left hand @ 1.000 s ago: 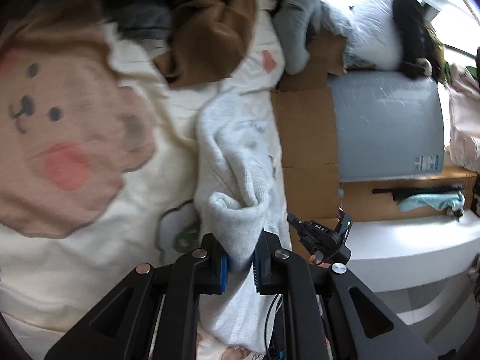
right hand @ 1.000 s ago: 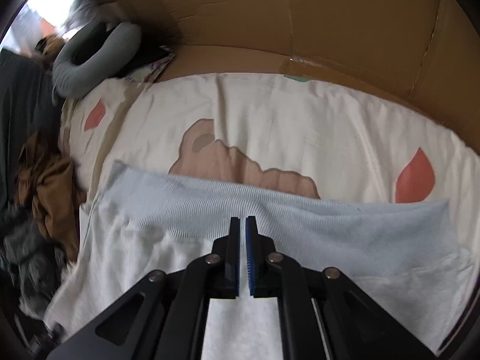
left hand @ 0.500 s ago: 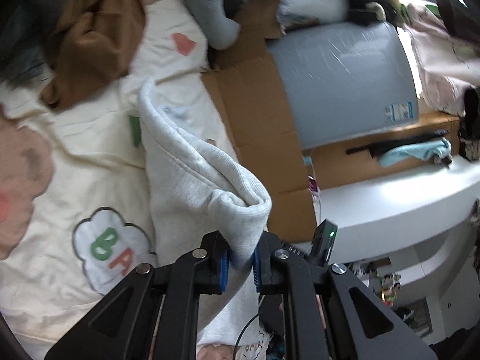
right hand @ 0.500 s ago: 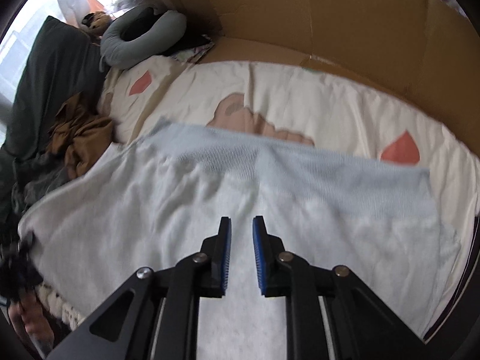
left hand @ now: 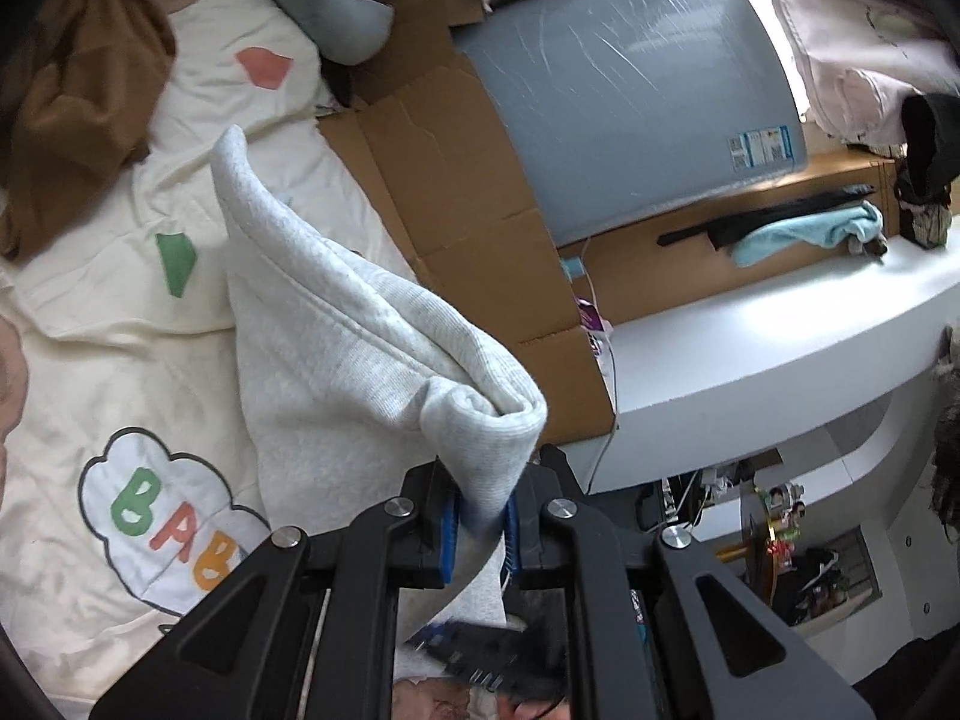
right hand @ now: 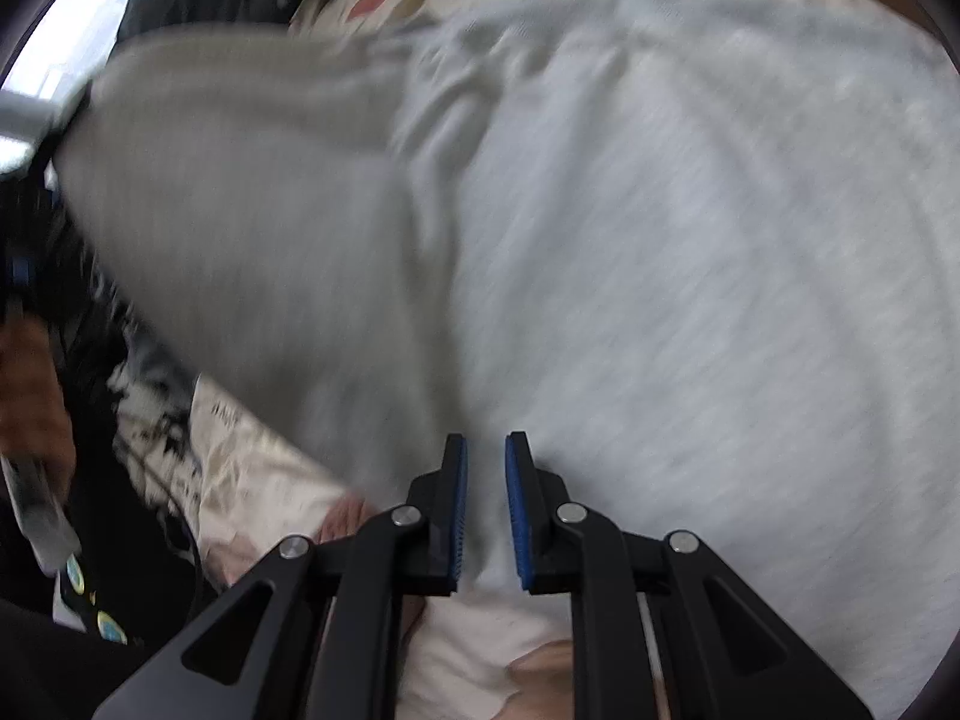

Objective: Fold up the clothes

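Sweatshirt [left hand: 336,324] hem now lifted higher, left gripper [left hand: 480,516] tilted.

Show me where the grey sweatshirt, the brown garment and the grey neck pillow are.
grey sweatshirt [left hand: 336,348]: left wrist view, lifted fold.
brown garment [left hand: 78,102]: left wrist view, crumpled middle.
grey neck pillow [left hand: 324,6]: left wrist view, curved arm.
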A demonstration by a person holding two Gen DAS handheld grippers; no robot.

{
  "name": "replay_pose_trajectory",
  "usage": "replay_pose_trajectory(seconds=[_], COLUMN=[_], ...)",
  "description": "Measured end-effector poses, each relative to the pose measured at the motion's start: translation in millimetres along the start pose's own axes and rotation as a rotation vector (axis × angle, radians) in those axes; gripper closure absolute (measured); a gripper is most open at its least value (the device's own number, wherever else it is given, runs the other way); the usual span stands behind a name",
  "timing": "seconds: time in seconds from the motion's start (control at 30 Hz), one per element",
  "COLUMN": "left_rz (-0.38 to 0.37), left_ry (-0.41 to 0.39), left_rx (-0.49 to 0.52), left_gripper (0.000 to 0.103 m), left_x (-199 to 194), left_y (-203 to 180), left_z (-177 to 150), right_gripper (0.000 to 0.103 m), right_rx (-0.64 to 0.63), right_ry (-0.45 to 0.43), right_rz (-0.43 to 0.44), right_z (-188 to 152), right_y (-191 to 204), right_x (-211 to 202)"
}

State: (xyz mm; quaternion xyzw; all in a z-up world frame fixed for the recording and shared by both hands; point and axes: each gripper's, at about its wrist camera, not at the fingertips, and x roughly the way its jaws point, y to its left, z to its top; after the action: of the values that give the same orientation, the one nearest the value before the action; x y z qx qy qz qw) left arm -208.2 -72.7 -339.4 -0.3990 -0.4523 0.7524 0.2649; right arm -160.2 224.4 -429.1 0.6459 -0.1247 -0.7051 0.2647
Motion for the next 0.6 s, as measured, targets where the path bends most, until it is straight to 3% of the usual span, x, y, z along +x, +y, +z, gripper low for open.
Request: replay_pose_trajectory(seconds=[0.4,0.6], left_rz=[0.014,0.037], left_ry=[0.048,0.041], left_rx=[0.016,0.012], left_gripper=[0.093,0.093], left_x=[19,9], left_y=[-6,3], left_z=[-6,-3], right_gripper=[0.095,0.095], right_rx=[-0.044,-0.028], right_ry=[0.077,0.044], right_rz=[0.027,0.058], right_z=[-15,-7], right_y=[20,16], right_x=[46,30])
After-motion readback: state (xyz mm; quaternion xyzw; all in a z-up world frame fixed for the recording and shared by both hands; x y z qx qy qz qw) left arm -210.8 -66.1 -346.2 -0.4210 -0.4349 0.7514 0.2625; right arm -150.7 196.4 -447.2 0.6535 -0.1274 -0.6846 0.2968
